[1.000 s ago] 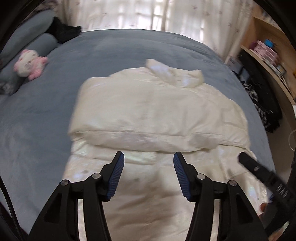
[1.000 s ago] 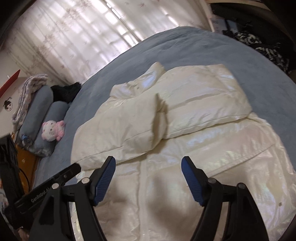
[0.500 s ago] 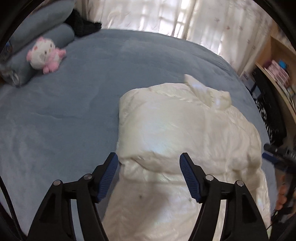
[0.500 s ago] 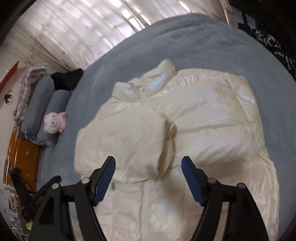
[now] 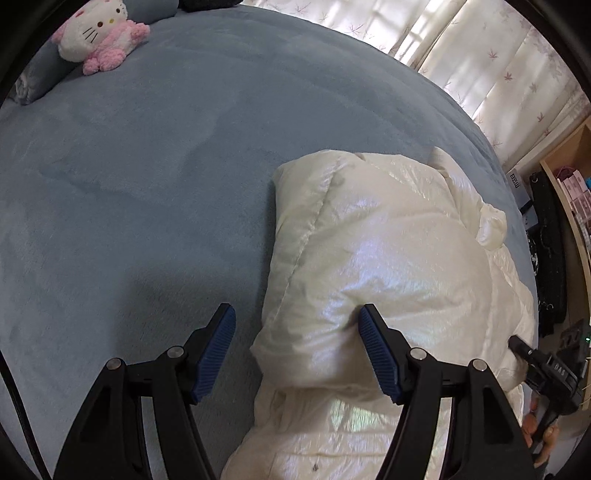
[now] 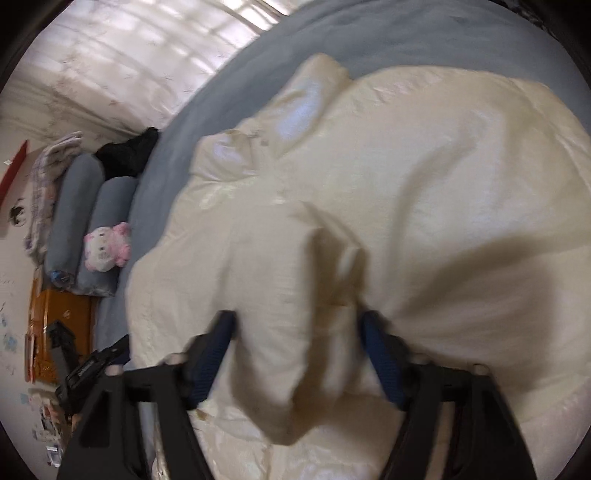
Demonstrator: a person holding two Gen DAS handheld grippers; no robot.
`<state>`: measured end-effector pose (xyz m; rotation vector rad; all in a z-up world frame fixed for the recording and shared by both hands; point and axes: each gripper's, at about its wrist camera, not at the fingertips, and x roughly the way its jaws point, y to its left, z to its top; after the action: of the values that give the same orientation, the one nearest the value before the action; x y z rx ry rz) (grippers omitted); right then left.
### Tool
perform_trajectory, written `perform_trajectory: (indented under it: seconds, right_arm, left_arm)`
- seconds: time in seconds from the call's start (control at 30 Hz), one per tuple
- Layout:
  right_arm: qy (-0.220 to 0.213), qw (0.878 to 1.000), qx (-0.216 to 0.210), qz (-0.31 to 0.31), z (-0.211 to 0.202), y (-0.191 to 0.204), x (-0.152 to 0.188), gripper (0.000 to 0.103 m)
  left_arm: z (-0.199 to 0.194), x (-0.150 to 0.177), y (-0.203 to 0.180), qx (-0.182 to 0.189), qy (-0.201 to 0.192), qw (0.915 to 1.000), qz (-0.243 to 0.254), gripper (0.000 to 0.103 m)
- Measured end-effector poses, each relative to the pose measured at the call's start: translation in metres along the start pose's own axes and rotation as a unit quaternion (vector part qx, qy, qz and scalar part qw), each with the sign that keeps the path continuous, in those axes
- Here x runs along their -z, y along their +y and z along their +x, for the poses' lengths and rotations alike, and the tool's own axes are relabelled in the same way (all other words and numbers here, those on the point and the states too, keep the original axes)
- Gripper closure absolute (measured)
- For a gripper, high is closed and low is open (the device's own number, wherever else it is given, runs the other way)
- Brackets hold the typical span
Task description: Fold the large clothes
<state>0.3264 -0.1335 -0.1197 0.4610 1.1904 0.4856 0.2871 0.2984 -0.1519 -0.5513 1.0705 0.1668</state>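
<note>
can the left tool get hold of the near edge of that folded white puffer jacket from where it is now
Probably yes. The left tool is open and straddles the folded edge of the white puffer jacket: one pad touches the fabric, the other hangs over the blue bedspread. Nothing blocks it.

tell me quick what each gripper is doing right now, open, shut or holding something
left gripper: open, straddling the edge of the white puffer jacket, not clamped.
right gripper: jaws have just been closing around a jacket fold; blurred, grip cannot be told.

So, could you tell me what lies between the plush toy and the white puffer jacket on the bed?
Only bare blue bedcover lies between the plush toy and the jacket, clearest in the left wrist view.
</note>
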Motion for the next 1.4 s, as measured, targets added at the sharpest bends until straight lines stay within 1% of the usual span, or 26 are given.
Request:
perform_trajectory:
  seconds: [0.03, 0.07, 0.17, 0.2, 0.27, 0.3, 0.4, 0.47, 0.57, 0.67, 0.7, 0.73, 0.77, 0.8, 0.83, 0.87, 0.9, 0.93, 1.0, 1.07, 1.17, 1.2, 1.23, 1.27, 1.33, 1.4]
  right_arm:
    - [-0.002, 1.000, -0.002, -0.015, -0.003, 0.008, 0.001, 0.082]
    - [-0.016, 0.999, 0.003, -0.036, -0.010, 0.018, 0.002, 0.088]
    - [-0.065, 0.993, 0.000, -0.095, -0.041, 0.051, 0.003, 0.090]
    - [-0.078, 0.991, -0.003, -0.105, -0.048, 0.058, 0.001, 0.090]
    - [-0.118, 0.983, -0.006, -0.140, -0.073, 0.078, 0.000, 0.090]
    - [-0.130, 0.980, -0.004, -0.150, -0.079, 0.083, -0.002, 0.090]
    - [-0.172, 0.968, 0.019, -0.182, -0.099, 0.097, -0.007, 0.090]
    - [-0.182, 0.966, 0.033, -0.179, -0.103, 0.094, -0.012, 0.090]
    - [-0.185, 0.970, 0.049, -0.151, -0.100, 0.076, -0.024, 0.090]
    - [-0.175, 0.976, 0.062, -0.115, -0.087, 0.048, -0.030, 0.090]
    - [-0.171, 0.977, 0.065, -0.106, -0.082, 0.040, -0.031, 0.090]
    - [-0.161, 0.981, 0.068, -0.089, -0.072, 0.027, -0.032, 0.090]
    - [-0.148, 0.984, 0.073, -0.074, -0.061, 0.013, -0.033, 0.090]
    - [-0.135, 0.986, 0.079, -0.059, -0.050, -0.001, -0.032, 0.090]
    - [-0.122, 0.988, 0.083, -0.047, -0.038, -0.013, -0.032, 0.090]
    - [-0.109, 0.990, 0.086, -0.037, -0.028, -0.026, -0.031, 0.086]
    - [-0.101, 0.991, 0.089, -0.025, -0.014, -0.040, -0.029, 0.083]
    - [-0.102, 0.991, 0.082, -0.021, -0.008, -0.047, -0.028, 0.082]
    - [-0.108, 0.990, 0.089, -0.024, -0.003, -0.046, -0.027, 0.081]
    - [-0.107, 0.987, 0.112, -0.030, -0.002, -0.037, -0.026, 0.078]
    - [-0.091, 0.985, 0.139, -0.049, -0.006, -0.024, -0.030, 0.072]
    - [-0.087, 0.985, 0.142, -0.049, -0.010, -0.023, -0.030, 0.070]
    - [-0.087, 0.985, 0.143, -0.048, -0.015, -0.022, -0.031, 0.066]
    - [-0.093, 0.984, 0.145, -0.048, -0.024, -0.020, -0.031, 0.062]
    - [-0.116, 0.981, 0.148, -0.051, -0.042, -0.017, -0.028, 0.061]
    - [-0.143, 0.977, 0.145, -0.059, -0.058, -0.009, -0.026, 0.059]
  left_arm:
    - [0.000, 0.000, -0.002, -0.001, -0.002, 1.0000, 0.003, 0.035]
    - [0.000, -0.001, -0.005, -0.003, -0.005, 1.0000, 0.007, 0.035]
    - [0.002, -0.002, -0.014, -0.013, -0.011, 0.9996, 0.022, 0.035]
    - [0.002, -0.002, -0.017, -0.014, -0.011, 0.9995, 0.025, 0.035]
    - [0.005, -0.002, -0.024, -0.014, -0.009, 0.9993, 0.033, 0.035]
    - [0.006, -0.003, -0.028, -0.012, -0.009, 0.9993, 0.034, 0.035]
    - [0.008, -0.004, -0.036, -0.007, -0.011, 0.9991, 0.039, 0.035]
    - [0.010, -0.005, -0.044, -0.006, -0.014, 0.9989, 0.045, 0.035]
    - [0.015, -0.007, -0.053, -0.013, -0.016, 0.9984, 0.053, 0.035]
    - [0.021, -0.009, -0.057, -0.026, -0.019, 0.9981, 0.052, 0.036]
    - [0.024, -0.008, -0.058, -0.031, -0.023, 0.9978, 0.053, 0.038]
    - [0.025, -0.008, -0.059, -0.041, -0.026, 0.9973, 0.056, 0.044]
    - [0.029, -0.007, -0.060, -0.060, -0.025, 0.9960, 0.061, 0.052]
    - [0.032, -0.006, -0.060, -0.071, -0.024, 0.9952, 0.063, 0.056]
    - [0.039, -0.004, -0.062, -0.085, -0.020, 0.9938, 0.068, 0.057]
    - [0.044, -0.003, -0.065, -0.095, -0.020, 0.9926, 0.073, 0.061]
    - [0.048, -0.001, -0.066, -0.104, -0.023, 0.9912, 0.078, 0.061]
    - [0.052, 0.001, -0.070, -0.118, -0.028, 0.9888, 0.086, 0.061]
    - [0.057, 0.003, -0.078, -0.137, -0.033, 0.9851, 0.099, 0.061]
    - [0.056, 0.005, -0.084, -0.151, -0.040, 0.9817, 0.109, 0.061]
    - [0.046, 0.012, -0.092, -0.162, -0.052, 0.9768, 0.131, 0.061]
    - [0.040, 0.009, -0.091, -0.160, -0.057, 0.9754, 0.140, 0.061]
    - [0.033, 0.009, -0.093, -0.156, -0.062, 0.9747, 0.147, 0.061]
    - [0.023, 0.010, -0.096, -0.151, -0.072, 0.9736, 0.155, 0.061]
    - [0.004, 0.011, -0.104, -0.144, -0.089, 0.9718, 0.164, 0.061]
    - [-0.016, 0.011, -0.116, -0.124, -0.105, 0.9712, 0.175, 0.061]
